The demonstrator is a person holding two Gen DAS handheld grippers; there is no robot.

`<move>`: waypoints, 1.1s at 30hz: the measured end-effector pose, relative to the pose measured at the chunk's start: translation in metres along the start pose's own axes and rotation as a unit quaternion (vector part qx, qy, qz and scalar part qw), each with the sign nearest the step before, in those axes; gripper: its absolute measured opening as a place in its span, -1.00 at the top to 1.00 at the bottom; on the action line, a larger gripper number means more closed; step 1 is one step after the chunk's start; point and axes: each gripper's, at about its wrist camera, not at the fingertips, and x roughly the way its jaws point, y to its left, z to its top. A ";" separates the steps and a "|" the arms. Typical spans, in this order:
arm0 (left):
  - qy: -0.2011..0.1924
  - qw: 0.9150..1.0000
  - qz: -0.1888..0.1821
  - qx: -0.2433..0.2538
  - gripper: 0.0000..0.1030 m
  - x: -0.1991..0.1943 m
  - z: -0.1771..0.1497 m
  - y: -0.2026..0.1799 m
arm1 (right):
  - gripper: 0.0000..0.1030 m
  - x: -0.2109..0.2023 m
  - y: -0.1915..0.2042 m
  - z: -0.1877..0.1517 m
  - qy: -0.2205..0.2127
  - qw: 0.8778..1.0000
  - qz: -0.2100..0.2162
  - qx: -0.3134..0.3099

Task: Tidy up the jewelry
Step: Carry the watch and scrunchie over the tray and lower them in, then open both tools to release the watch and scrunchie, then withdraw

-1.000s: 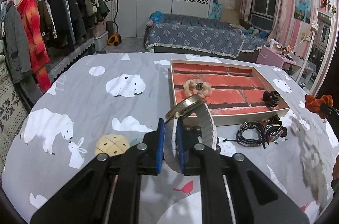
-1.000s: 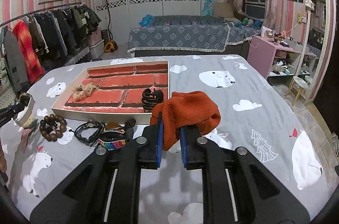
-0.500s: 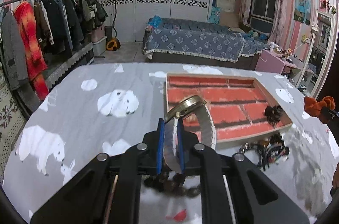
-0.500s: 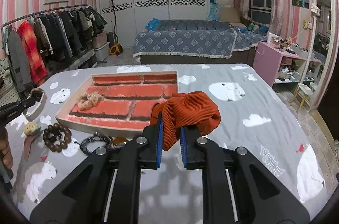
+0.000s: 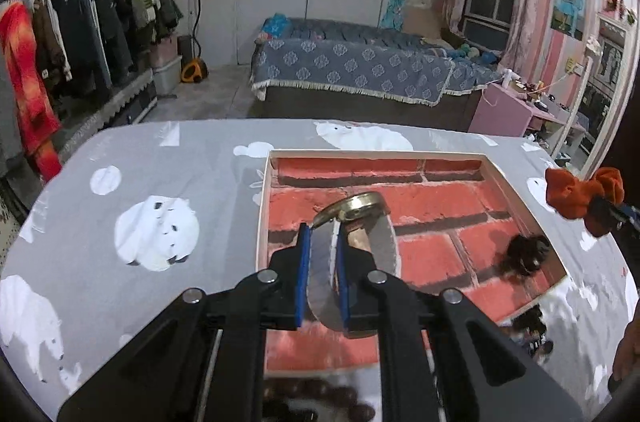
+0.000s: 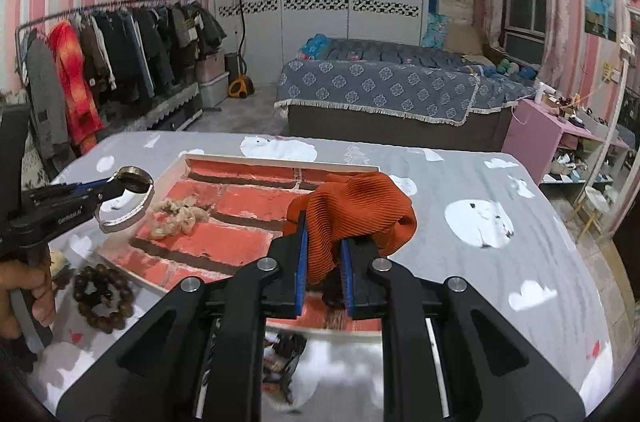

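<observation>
My left gripper [image 5: 322, 254] is closed tight on the gray strap of a watch [image 5: 360, 218]. The watch's round gold face sticks up above the blue pads. It hangs over the near left part of the tray [image 5: 262, 206], which has a red brick picture on its floor. In the right view I can see the watch [image 6: 128, 194] from the side, held just over the tray's left edge.

My right gripper [image 6: 323, 258] is pinched on an orange scrunchie [image 6: 352, 214]. The cloth bunches up above the pads. It sits over the near right part of the tray [image 6: 280, 167].

Inside the tray lies a pale tan scrunchie [image 6: 176, 218] on the left. A black hair clip [image 5: 524, 254] lies on the right side of the tray.

On the gray sheet [image 6: 500, 262] with white bears, near the tray's front left corner, is a brown bead bracelet [image 6: 104, 298]. My hand [image 6: 24, 290] is beside it, gripping the left handle.
</observation>
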 end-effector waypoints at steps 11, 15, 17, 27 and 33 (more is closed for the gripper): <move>0.064 0.998 -0.007 -0.027 0.75 0.069 0.011 0.007 | 0.69 0.102 -0.017 0.010 0.075 0.996 0.025 0.038; 0.077 0.997 0.000 -0.016 0.75 0.077 0.005 0.005 | 0.67 0.124 -0.019 0.003 0.113 0.993 0.020 0.035; 0.079 0.997 0.002 -0.016 0.75 0.080 0.004 0.007 | 0.62 0.129 -0.021 0.000 0.124 0.991 0.018 0.038; 0.073 0.997 0.001 -0.006 0.24 0.076 0.005 0.005 | -0.05 0.128 -0.022 -0.007 0.125 0.991 0.018 0.042; 0.025 1.000 -0.007 -0.006 -0.15 0.034 0.016 0.006 | -0.19 0.084 -0.026 -0.001 0.081 0.996 0.017 0.044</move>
